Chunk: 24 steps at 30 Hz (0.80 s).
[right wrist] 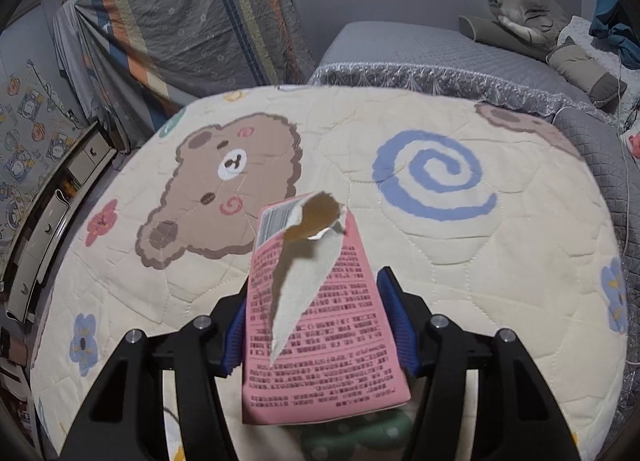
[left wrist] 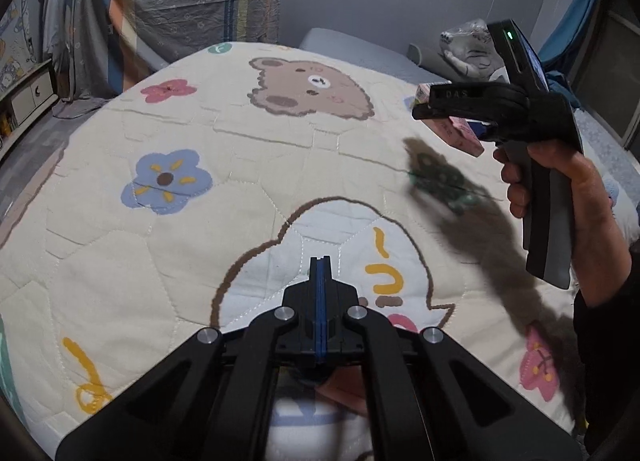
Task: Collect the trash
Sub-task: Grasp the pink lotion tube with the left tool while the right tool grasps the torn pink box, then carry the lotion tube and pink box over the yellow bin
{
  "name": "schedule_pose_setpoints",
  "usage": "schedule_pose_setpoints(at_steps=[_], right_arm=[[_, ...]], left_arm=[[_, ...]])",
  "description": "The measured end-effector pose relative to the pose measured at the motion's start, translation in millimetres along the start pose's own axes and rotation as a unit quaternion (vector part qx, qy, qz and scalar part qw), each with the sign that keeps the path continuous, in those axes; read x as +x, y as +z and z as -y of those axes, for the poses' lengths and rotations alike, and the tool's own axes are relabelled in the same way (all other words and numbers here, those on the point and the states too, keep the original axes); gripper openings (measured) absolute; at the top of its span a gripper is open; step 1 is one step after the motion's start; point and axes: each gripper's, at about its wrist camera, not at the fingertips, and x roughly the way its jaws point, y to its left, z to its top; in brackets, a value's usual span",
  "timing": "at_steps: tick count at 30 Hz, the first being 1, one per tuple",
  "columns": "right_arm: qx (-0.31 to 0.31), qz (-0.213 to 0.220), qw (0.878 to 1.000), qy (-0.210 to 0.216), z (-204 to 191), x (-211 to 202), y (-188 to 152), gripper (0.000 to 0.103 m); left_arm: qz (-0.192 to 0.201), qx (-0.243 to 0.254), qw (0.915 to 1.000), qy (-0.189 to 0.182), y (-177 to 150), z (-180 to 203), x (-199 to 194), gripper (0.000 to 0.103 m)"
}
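Observation:
A pink carton with printed text and a torn-open top is clamped between the blue pads of my right gripper, which is shut on its two sides. It hangs above the cream cartoon quilt. In the left wrist view the same right gripper appears at the upper right, held by a hand, with the pink carton sticking out below its fingers. My left gripper is shut, its fingers pressed together over the quilt, and nothing shows between the tips.
A grey mattress with a wrapped plush tiger lies beyond the quilt. A striped sheet hangs at the back wall. Low drawers stand along the left. Something white shows under the left gripper's linkage.

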Motion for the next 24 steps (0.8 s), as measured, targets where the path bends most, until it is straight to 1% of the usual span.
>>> schedule_pose_setpoints(at_steps=[2, 4, 6, 9, 11, 12, 13, 14, 16, 18, 20, 24], right_arm=[[0.006, 0.006, 1.000, 0.012, 4.1, -14.1, -4.0, 0.056], [0.008, 0.012, 1.000, 0.026, 8.0, -28.0, -9.9, 0.056], [0.010, 0.018, 0.999, 0.035, 10.6, -38.7, -16.4, 0.056], [0.012, 0.028, 0.998, 0.046, 14.5, -53.5, -26.1, 0.056], [0.014, 0.031, 0.998, 0.052, 17.7, -62.0, -32.2, 0.056], [0.013, 0.032, 0.998, 0.050, 19.1, -66.5, -35.1, 0.056], [0.012, 0.033, 0.998, 0.050, 20.1, -69.0, -36.7, 0.056], [0.012, 0.035, 0.998, 0.050, 21.5, -72.7, -38.6, 0.056], [0.010, 0.041, 0.998, 0.047, 24.5, -80.6, -41.3, 0.056], [0.014, 0.045, 0.998, 0.046, 28.4, -86.0, -41.8, 0.056], [0.018, 0.050, 0.998, 0.047, 31.6, -91.9, -42.5, 0.056], [0.015, 0.059, 0.997, 0.046, 30.0, -100.8, -43.9, 0.056]], left_arm=[[-0.001, 0.006, 0.9998, -0.019, 1.3, -0.1, -9.8, 0.000], [-0.015, 0.020, 0.9985, -0.049, 0.1, 0.7, -19.5, 0.000], [-0.011, 0.039, 0.9973, -0.062, -3.5, 0.3, -30.6, 0.000], [-0.017, 0.069, 0.9954, -0.064, -10.0, 0.5, -35.6, 0.000], [-0.024, 0.072, 0.9947, -0.069, -14.0, -3.0, -33.9, 0.007], [-0.027, 0.076, 0.9941, -0.073, -16.2, -4.6, -32.7, 0.026], [-0.024, 0.081, 0.9938, -0.073, -17.5, -5.9, -33.3, 0.053], [-0.017, 0.086, 0.9932, -0.076, -18.1, -7.4, -35.6, 0.063], [-0.004, 0.103, 0.9912, -0.084, -15.7, -9.8, -39.7, 0.063], [0.001, 0.117, 0.9893, -0.088, -12.9, -11.6, -39.1, 0.063], [-0.008, 0.126, 0.9880, -0.090, -13.4, -10.7, -34.0, 0.063], [-0.025, 0.121, 0.9884, -0.087, -24.6, -4.1, -24.3, 0.063]])
